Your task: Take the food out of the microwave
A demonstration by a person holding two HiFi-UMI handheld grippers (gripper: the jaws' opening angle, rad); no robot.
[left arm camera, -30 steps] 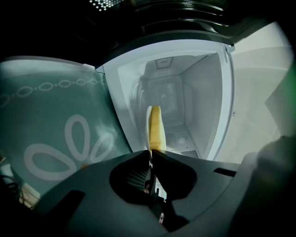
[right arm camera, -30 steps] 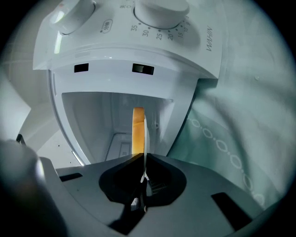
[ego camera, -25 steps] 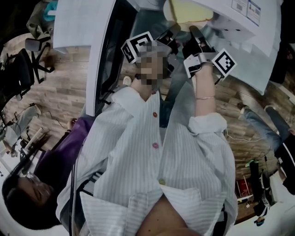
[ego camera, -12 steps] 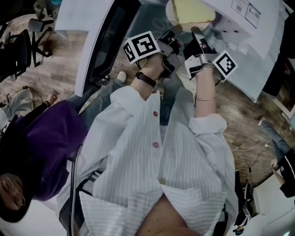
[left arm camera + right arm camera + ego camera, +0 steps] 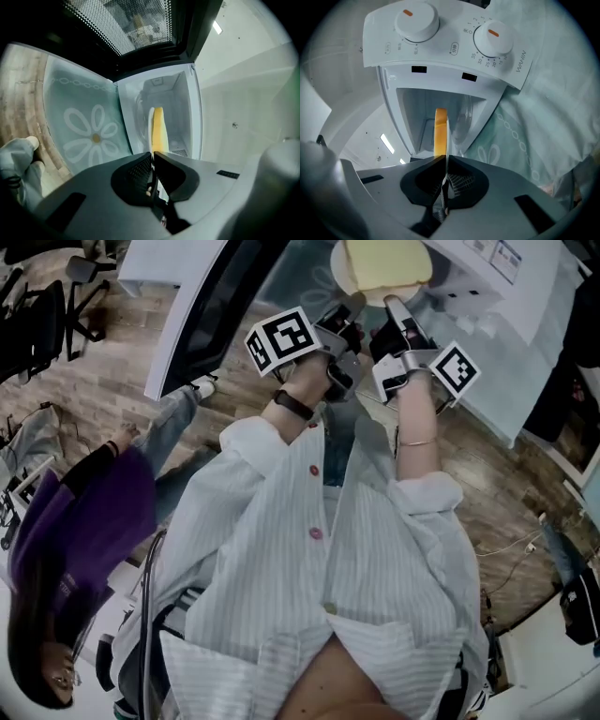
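Food [image 5: 384,261] on plate [image 5: 339,270] at microwave [image 5: 445,42] opening; left claw [image 5: 153,155], right claw [image 5: 444,159] on its near rim.

Left gripper [image 5: 352,304] and right gripper [image 5: 393,306] side by side, held forward, jaws clamped on plate [image 5: 339,265] rim

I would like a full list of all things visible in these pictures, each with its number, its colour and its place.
microwave: one, white, door open
knobs: two, white with orange marks, on the microwave's panel
plate: one, white, at the microwave's opening
food: one piece, yellow, on the plate
tablecloth: one, pale green with white flowers, beside the microwave
office chair: at least one, black, far left
bystander: one, purple top, left
floor: brown wood
shirt: one, white striped, on the person
left gripper: grey, jaws shut on plate's rim
right gripper: grey, jaws shut on plate's rim
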